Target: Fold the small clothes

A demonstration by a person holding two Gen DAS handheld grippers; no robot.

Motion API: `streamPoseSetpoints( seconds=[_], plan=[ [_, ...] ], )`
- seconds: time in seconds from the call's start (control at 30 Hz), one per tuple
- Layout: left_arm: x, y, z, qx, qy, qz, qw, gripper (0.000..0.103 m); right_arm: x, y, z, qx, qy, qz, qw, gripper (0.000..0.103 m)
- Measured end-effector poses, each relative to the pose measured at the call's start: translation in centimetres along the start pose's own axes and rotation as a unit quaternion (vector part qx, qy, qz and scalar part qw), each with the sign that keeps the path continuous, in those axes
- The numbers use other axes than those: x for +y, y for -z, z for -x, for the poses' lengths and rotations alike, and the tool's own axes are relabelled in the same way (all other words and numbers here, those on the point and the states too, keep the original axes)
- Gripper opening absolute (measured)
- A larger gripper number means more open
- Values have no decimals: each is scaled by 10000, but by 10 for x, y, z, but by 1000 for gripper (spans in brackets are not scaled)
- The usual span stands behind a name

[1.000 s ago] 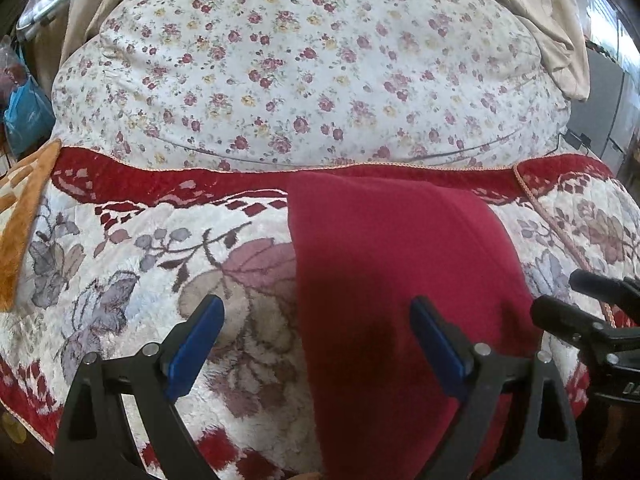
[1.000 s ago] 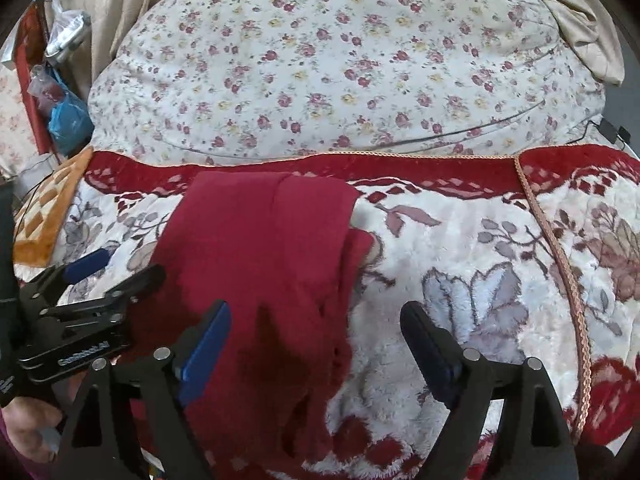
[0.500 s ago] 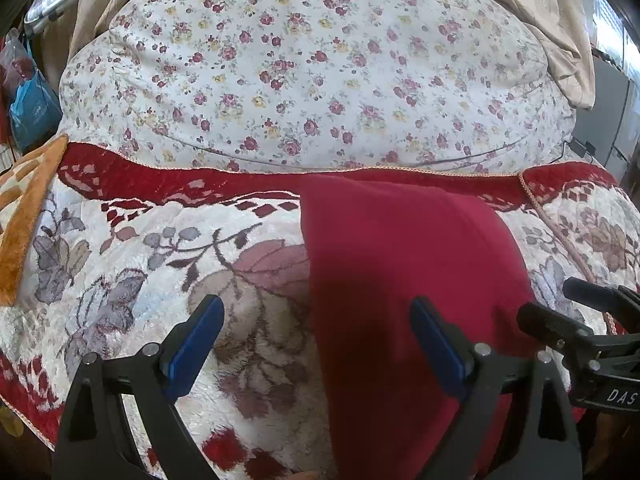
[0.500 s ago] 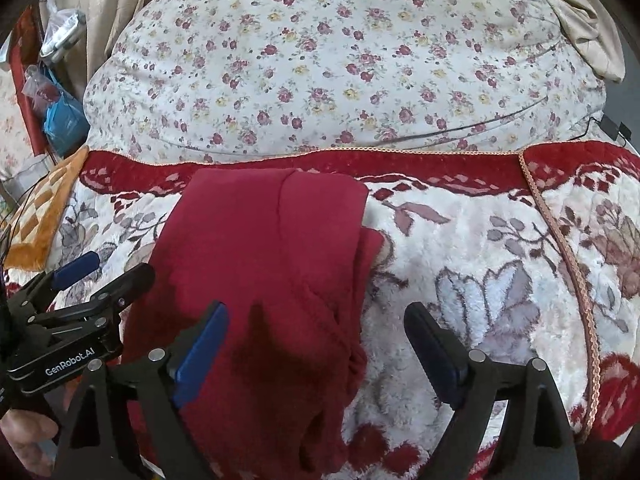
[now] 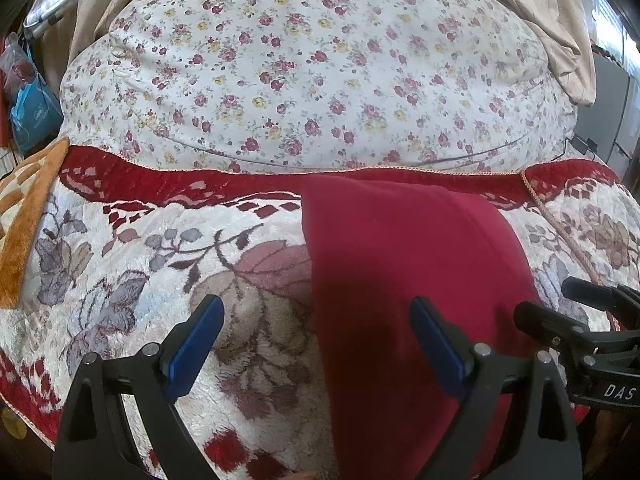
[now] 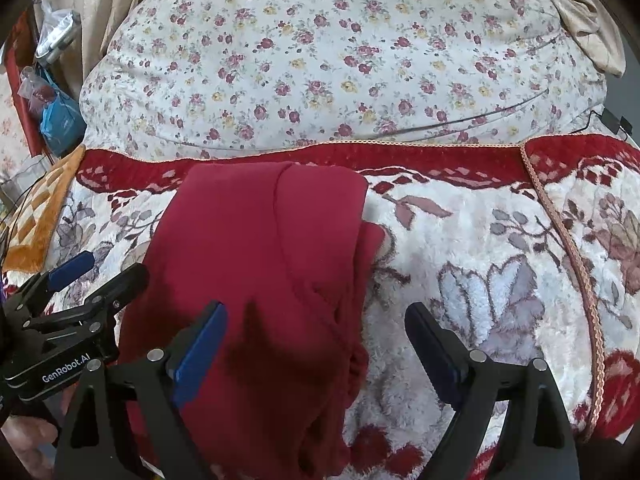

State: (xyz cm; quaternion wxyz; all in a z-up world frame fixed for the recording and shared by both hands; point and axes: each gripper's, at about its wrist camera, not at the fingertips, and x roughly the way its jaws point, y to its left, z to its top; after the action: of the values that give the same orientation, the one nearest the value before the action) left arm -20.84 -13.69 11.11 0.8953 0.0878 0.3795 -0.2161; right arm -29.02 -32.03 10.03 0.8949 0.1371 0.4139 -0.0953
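A dark red garment (image 5: 400,280) lies folded lengthways on the plush blanket, its far end near the blanket's red border. In the right wrist view the red garment (image 6: 260,260) shows an overlapped layer and a rumpled right edge. My left gripper (image 5: 316,320) is open above the garment's left edge, one finger over the blanket and one over the red cloth. My right gripper (image 6: 316,320) is open over the garment's right edge. Each gripper shows in the other's view: the right gripper (image 5: 548,300) and the left gripper (image 6: 112,268). Neither holds anything.
The red-and-white flowered plush blanket (image 5: 160,260) covers the surface. Behind it bulges a floral quilt (image 5: 320,80). An orange checked cloth (image 5: 24,220) and a blue bag (image 5: 32,116) are at the left. Beige fabric (image 5: 552,20) hangs at the back right. A hand (image 6: 24,440) shows at the lower left.
The left gripper has drifted slightly left, so the garment sits further right in its view. The garment has not moved, and both grippers stayed open.
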Motion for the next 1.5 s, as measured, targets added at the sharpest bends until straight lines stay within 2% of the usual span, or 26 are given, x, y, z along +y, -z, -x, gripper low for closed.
streamPoseSetpoints(
  seconds=[1.5],
  plan=[
    [-1,3,-5,66,1,-35,10000,93,1,3,-12,192,-63,47,9998,94]
  ],
)
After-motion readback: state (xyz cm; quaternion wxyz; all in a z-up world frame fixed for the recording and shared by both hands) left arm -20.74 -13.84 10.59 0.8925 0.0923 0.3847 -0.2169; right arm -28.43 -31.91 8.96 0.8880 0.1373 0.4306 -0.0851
